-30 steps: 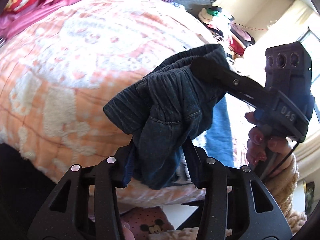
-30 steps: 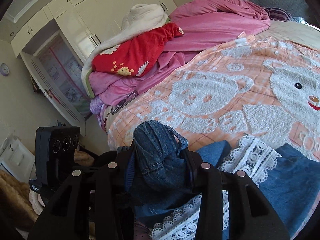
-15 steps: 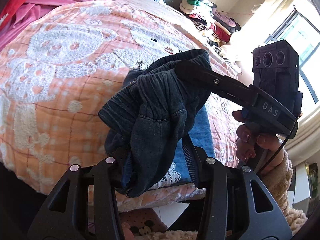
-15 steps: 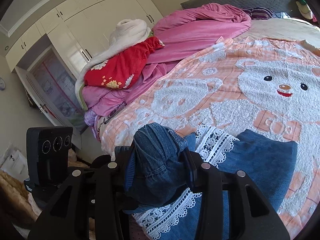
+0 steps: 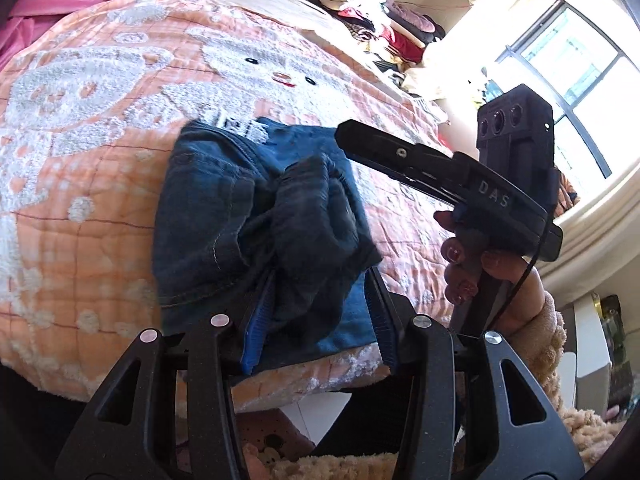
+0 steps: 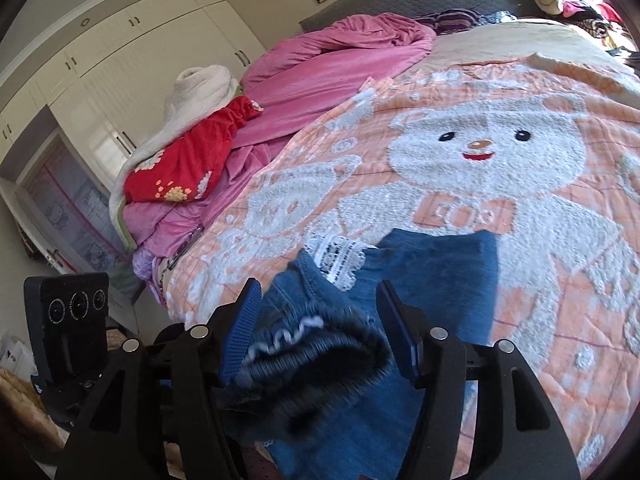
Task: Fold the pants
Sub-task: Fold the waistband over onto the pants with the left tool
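The blue denim pants (image 5: 208,216) with white lace trim (image 6: 338,258) lie on the orange bear blanket (image 5: 80,120) near the bed's front edge. Their bunched dark waistband (image 5: 316,216) sits between the spread fingers of my left gripper (image 5: 316,320), loose and dropping. My right gripper (image 6: 320,332) is also spread, with the elastic waistband (image 6: 316,350) lying between its fingers, not pinched. In the left wrist view the right gripper (image 5: 400,156) hangs just above the pants.
A pink duvet (image 6: 332,68) and a red flowered cloth (image 6: 188,164) are piled at the head of the bed. White wardrobes (image 6: 132,52) stand behind. A clothes pile (image 5: 380,12) lies by the window. The bed edge drops off below the pants.
Both grippers opened and let go of the waistband. The pants went from held up in the air to lying on the blanket, and both cameras moved forward over the bed.
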Tool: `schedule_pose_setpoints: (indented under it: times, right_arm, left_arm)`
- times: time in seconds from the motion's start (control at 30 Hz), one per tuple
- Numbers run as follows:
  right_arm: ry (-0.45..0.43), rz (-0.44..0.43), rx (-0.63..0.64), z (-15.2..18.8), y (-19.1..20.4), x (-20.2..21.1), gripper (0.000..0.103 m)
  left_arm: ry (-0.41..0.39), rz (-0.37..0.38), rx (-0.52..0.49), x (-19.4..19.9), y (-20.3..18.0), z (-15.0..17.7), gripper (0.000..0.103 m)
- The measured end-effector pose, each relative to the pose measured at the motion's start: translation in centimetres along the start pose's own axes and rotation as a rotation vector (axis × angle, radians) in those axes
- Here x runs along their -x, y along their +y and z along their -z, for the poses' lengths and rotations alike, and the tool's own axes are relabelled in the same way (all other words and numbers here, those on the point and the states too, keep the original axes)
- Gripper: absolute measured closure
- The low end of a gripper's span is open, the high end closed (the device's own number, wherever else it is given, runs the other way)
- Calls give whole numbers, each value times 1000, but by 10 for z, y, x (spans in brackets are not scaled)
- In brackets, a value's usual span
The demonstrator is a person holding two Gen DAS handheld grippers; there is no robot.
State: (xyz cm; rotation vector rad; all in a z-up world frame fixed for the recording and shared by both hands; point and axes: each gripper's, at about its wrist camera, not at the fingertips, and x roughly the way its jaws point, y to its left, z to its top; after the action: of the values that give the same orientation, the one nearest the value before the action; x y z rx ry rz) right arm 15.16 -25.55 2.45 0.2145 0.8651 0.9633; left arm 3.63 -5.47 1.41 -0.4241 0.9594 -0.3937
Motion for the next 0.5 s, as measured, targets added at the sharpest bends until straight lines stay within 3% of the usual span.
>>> schedule_pose_setpoints:
  times: [0.07,0.27,0.4,0.5]
  right_arm:
    - [-11,33,-28,7,-7,9,43]
    - [-20,95,-28,24,-6,28,36]
    - [-12,100,-5,31,5,30,36]
    - [-13,84,31,33,21,29,36]
  left_arm:
    - [43,46,-12,-13,-8,7,64]
    - [81,67,-52,-29,-13,21,58]
    - [2,90,-33,2,-4,17,58]
    - [-75,6,-56,27,-1,11,54]
